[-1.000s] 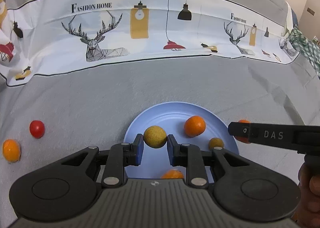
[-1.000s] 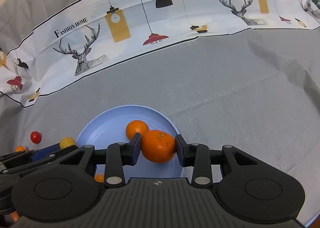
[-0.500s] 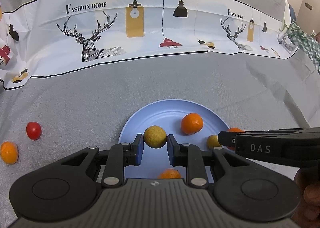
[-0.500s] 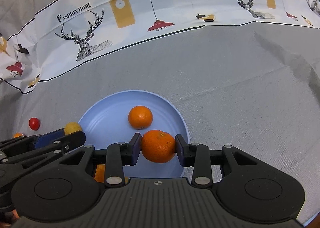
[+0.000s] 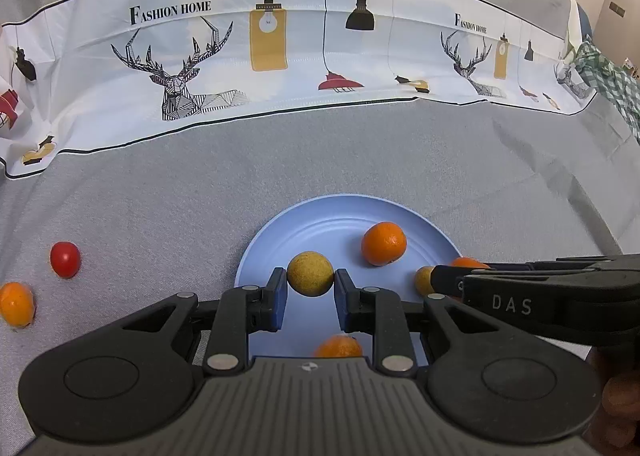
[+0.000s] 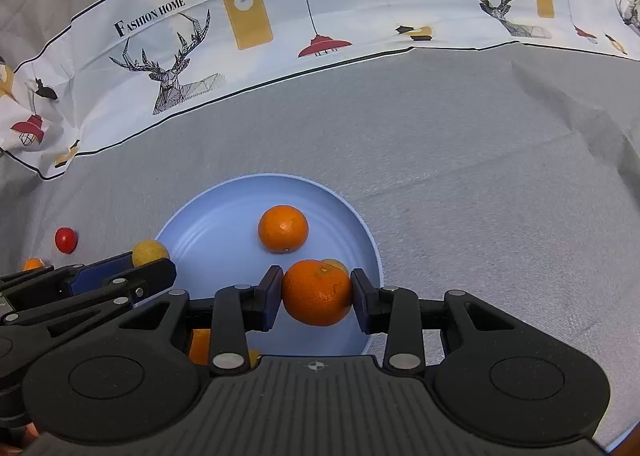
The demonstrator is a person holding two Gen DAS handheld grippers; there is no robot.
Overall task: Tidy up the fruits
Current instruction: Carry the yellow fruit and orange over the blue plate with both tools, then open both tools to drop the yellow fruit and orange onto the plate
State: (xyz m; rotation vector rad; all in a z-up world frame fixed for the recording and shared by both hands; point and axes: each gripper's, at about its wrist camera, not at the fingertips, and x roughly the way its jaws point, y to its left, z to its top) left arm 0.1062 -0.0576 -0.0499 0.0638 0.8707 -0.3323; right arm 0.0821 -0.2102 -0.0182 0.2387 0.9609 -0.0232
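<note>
Grey cloth (image 5: 360, 160) carries the blue plate (image 5: 280, 240); both grippers, the left gripper (image 5: 310, 293) clamped on a yellow fruit (image 5: 310, 273) and the right gripper (image 6: 316, 298) on an orange (image 6: 317, 292), should lower before letting go, so the fruit cannot roll.

Grey-clothed worktop (image 5: 360, 152), creased toward the right edge. Printed cloth band (image 5: 280, 56) with deer, lamps and "Fashion Home" lettering along the far edge. Pale blue plate (image 5: 320, 212) near the front, about mid-width. Directly on the cloth, left of the plate: red tomato (image 5: 65, 259) and, nearer the left edge, small orange fruit (image 5: 16, 304).
</note>
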